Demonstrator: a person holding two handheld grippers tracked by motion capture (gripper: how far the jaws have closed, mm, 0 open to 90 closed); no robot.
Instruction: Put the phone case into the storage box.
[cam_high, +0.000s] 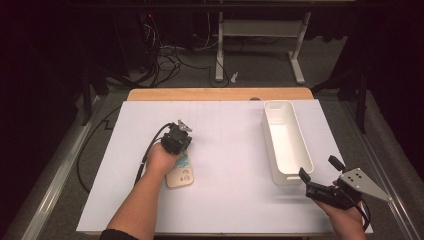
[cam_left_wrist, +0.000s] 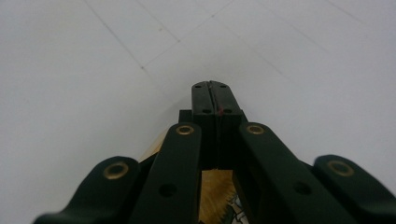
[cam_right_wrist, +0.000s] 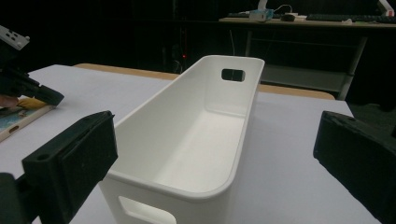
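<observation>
High view: at the near right corner of the white-covered counter (cam_high: 225, 200), a person's right hand holds the right gripper (cam_high: 320, 175), its fingers (cam_right_wrist: 74, 158) spread wide apart with nothing between them, aimed at the near end of a long white plastic bin (cam_high: 286, 142). Right gripper view looks straight along the empty bin, its handle cut-outs showing at both ends. To the left, near the middle of the counter, a small tan card with a blue-green picture (cam_high: 180, 175) lies flat just beside the left hand (cam_high: 159, 159). Just beyond it, the left gripper (cam_high: 176, 140) points down at the counter; left gripper view shows its fingers (cam_left_wrist: 205, 100) pressed together, empty, above the white sheet, with the card's tan edge beneath them. Beyond the counter's far edge, cables and a white desk frame (cam_high: 260, 45) stand on the floor.
</observation>
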